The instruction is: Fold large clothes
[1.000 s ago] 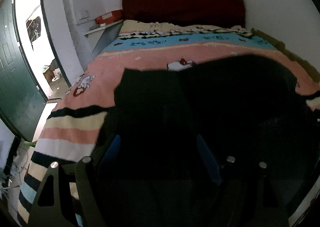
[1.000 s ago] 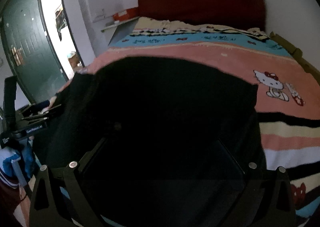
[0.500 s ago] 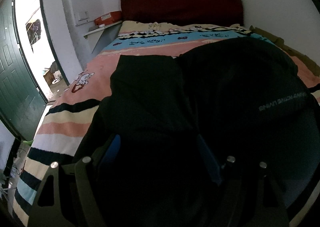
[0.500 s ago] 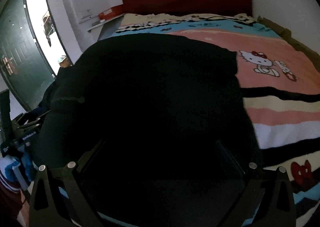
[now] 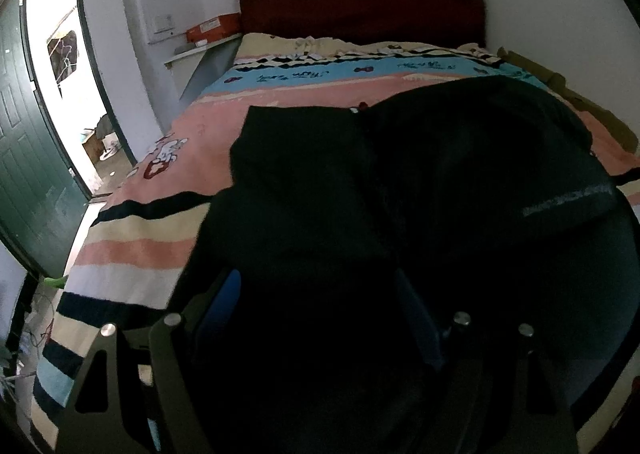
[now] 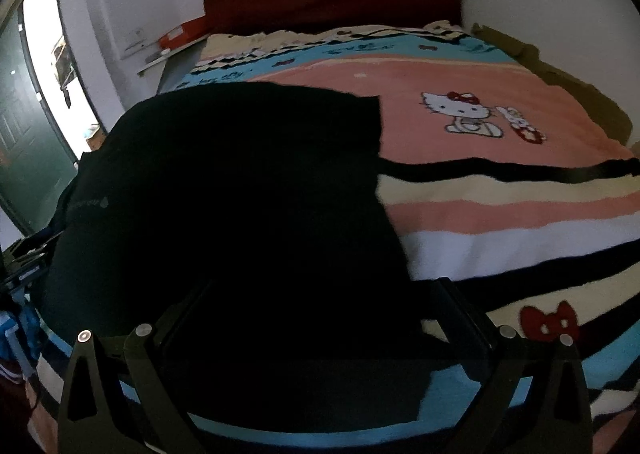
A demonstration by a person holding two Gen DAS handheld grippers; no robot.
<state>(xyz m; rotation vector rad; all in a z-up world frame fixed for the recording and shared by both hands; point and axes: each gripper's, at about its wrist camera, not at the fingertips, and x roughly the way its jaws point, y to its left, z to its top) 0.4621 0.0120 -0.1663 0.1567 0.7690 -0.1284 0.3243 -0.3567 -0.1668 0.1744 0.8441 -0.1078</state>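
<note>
A large black garment (image 5: 400, 181) lies over the striped Hello Kitty blanket on the bed and fills the lower part of both views (image 6: 240, 181). A line of grey lettering (image 5: 568, 197) shows on its right part. My left gripper (image 5: 316, 294) has blue-padded fingers (image 5: 224, 302) with the black cloth bunched between them. My right gripper (image 6: 320, 294) is mostly buried under the cloth; its fingertips are hidden.
The bed (image 6: 480, 189) has a dark red headboard (image 5: 360, 1) against a white wall. A shelf with an orange box (image 5: 212, 27) stands left of the bed. A green door (image 5: 28, 173) stands open at the left. Bare blanket lies to the right in the right wrist view.
The black garment was carried forward over the bed and now sinks lower. The right gripper has swung left, baring more blanket and the Hello Kitty print on its right.
</note>
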